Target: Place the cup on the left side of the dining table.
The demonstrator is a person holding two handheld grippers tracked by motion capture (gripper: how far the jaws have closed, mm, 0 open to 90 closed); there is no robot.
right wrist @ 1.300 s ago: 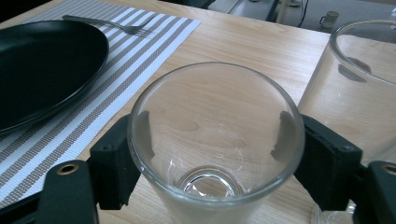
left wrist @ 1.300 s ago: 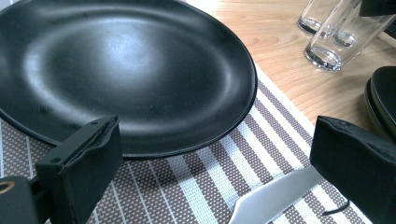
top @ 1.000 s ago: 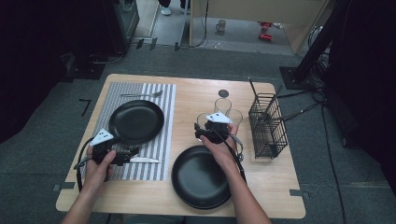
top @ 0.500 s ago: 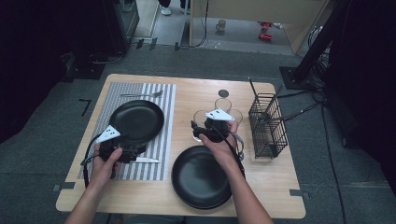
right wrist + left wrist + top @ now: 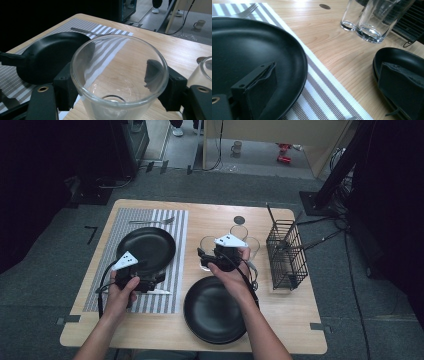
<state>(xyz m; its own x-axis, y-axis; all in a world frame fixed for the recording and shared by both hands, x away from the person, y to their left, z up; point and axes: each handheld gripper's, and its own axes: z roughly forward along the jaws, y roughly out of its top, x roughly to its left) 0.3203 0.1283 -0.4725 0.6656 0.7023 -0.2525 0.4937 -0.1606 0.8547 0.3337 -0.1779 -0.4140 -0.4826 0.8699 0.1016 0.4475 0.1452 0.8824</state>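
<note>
Clear, smooth, round drinking glass (image 5: pixel 117 80) clamped between the right gripper's (image 5: pixel 117 87) black jaws, just right of the striped woven placemat (image 5: pixel 177 227), left gripper (image 5: pixel 324 87) spread wide, empty, over the glossy black plate (image 5: pixel 249 50) on that mat.

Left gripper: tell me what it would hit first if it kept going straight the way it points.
Probably the two glasses ahead of the left gripper, past bare table; depth is hard to judge.

Black plates (image 5: pixel 147 247) (image 5: pixel 215 310); grey-and-white striped placemat (image 5: pixel 175 227); clear glass (image 5: pixel 117 75) — black wire basket (image 5: pixel 285 252); pale wood table (image 5: pixel 220 215).
</note>
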